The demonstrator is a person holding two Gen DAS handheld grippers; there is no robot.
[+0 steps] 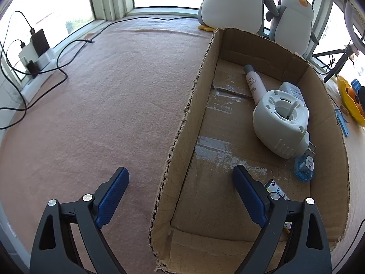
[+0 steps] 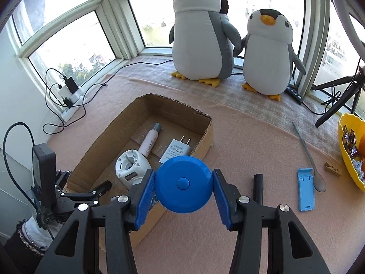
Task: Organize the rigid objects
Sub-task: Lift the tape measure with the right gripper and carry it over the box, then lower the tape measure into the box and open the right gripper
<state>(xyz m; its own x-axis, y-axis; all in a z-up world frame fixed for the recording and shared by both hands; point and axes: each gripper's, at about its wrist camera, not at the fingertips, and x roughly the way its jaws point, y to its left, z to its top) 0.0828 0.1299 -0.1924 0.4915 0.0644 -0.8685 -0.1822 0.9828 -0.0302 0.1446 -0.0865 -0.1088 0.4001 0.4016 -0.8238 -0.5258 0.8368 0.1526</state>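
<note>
My right gripper [image 2: 183, 188] is shut on a round blue disc-shaped case [image 2: 183, 183] with a centre button, held above the near right edge of the cardboard box [image 2: 206, 134]. The box holds a white round device [image 2: 130, 167], a pink tube [image 2: 149, 142] and a white plug charger [image 2: 175, 149]. In the left wrist view my left gripper [image 1: 180, 183] is open and empty, straddling the box's left wall [image 1: 182, 123]; the white device [image 1: 279, 122], tube [image 1: 254, 84] and a small blue item [image 1: 304, 166] lie inside.
Two penguin plush toys [image 2: 200, 36] stand by the window. On the pink cloth right of the box lie a blue phone stand [image 2: 305, 189], a long spoon [image 2: 308, 157], a wooden clip [image 2: 332, 169] and a black cylinder [image 2: 258, 188]. A yellow bowl [image 2: 349, 157] sits far right. A power strip with cables [image 2: 68, 98] is at left.
</note>
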